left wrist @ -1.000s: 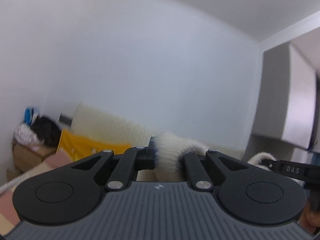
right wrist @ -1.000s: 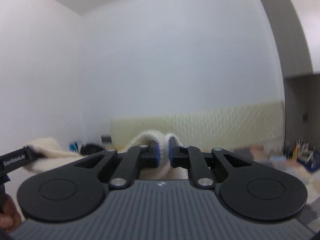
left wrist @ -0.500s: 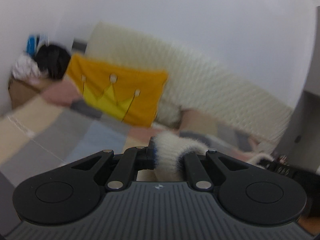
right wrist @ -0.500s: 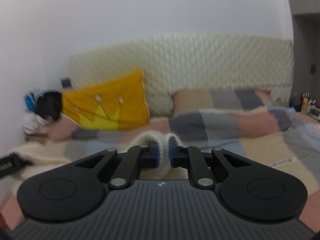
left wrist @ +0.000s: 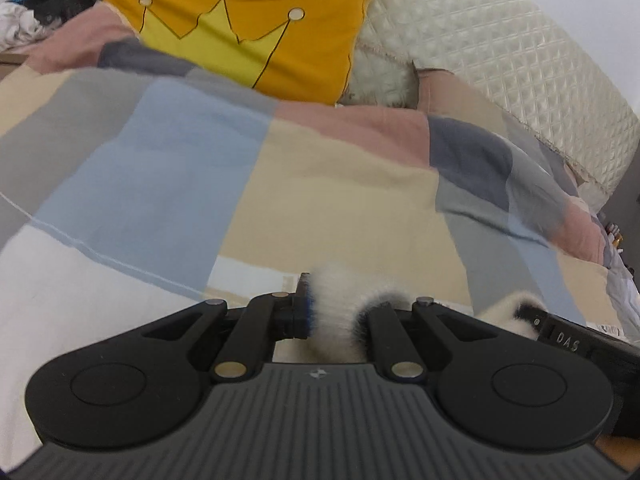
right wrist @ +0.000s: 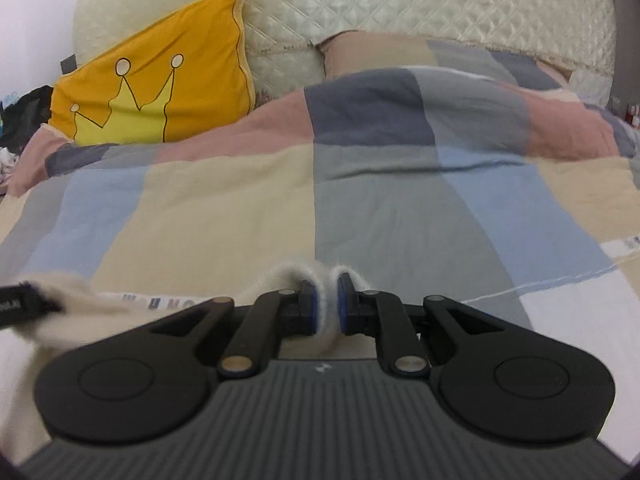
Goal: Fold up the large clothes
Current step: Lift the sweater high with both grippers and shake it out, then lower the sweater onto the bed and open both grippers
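at the bottom centre of the frame the black left gripper (left wrist: 334, 314) is clamped on a fluffy cream-white garment (left wrist: 340, 308). behind it lies a patchwork quilt (left wrist: 328, 184) of blue, beige, grey and pink squares. in the upper left leans an orange cushion with a yellow crown (left wrist: 244, 28), against a quilted cream headboard (left wrist: 500, 52).

**Cream fleece over a pastel patchwork**

The fluffy garment (left wrist: 336, 312) pinched in both views is cream-white, with a dark shadowed streak at its fold; the left gripper (left wrist: 332, 312) and right gripper (right wrist: 326, 306) are matte black with blue-edged pads (right wrist: 313, 312) and brass-toned rivets; the bedspread (right wrist: 224, 216) is a patchwork of sky blue, beige, grey, dusty pink and navy blocks, turning white towards 6 o'clock; the cushion (left wrist: 248, 28) at 11 o'clock is orange-yellow with a lemon crown outlined in black, tipped with pale circles; the headboard (right wrist: 400, 4) at 12 o'clock is ivory, quilted in diamonds.
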`<state>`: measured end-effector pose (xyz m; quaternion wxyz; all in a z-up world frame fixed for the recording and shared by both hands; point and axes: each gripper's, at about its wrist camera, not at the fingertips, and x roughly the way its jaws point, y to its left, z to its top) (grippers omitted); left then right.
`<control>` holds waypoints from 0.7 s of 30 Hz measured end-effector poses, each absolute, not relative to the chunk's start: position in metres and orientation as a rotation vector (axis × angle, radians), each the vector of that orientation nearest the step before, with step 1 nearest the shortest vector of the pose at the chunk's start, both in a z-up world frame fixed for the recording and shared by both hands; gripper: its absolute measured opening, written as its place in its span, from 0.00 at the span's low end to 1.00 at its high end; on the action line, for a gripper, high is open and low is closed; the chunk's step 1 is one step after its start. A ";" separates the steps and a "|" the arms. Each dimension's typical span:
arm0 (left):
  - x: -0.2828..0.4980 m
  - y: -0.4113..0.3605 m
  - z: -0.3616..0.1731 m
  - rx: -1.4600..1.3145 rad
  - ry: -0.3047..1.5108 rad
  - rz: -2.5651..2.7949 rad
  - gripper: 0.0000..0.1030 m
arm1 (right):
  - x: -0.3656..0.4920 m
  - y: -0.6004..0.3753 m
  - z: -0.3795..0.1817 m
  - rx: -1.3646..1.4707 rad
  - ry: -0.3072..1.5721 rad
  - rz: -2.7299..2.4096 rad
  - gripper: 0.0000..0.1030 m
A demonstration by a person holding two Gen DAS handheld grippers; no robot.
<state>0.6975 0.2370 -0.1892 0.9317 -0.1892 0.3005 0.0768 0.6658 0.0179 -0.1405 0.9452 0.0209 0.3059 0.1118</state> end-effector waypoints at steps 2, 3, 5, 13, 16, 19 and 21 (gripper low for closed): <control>0.698 0.237 -0.189 -0.376 0.622 0.160 0.08 | 0.670 0.016 -0.146 0.080 0.632 0.222 0.14; 0.695 0.236 -0.185 -0.377 0.625 0.160 0.08 | 0.669 0.018 -0.145 0.083 0.635 0.218 0.14; 0.695 0.236 -0.180 -0.374 0.642 0.159 0.08 | 0.671 0.020 -0.146 0.085 0.639 0.212 0.14; 0.699 0.231 -0.161 -0.285 0.743 0.169 0.55 | 0.674 0.021 -0.143 0.080 0.666 0.219 0.29; 0.695 0.236 -0.154 -0.277 0.769 0.170 0.67 | 0.671 0.016 -0.135 0.103 0.681 0.240 0.64; 0.689 0.240 -0.145 -0.286 0.806 0.139 0.72 | 0.660 0.010 -0.123 0.142 0.674 0.257 0.74; 0.680 0.238 -0.135 -0.250 0.809 0.130 0.75 | 0.650 0.009 -0.115 0.137 0.675 0.278 0.74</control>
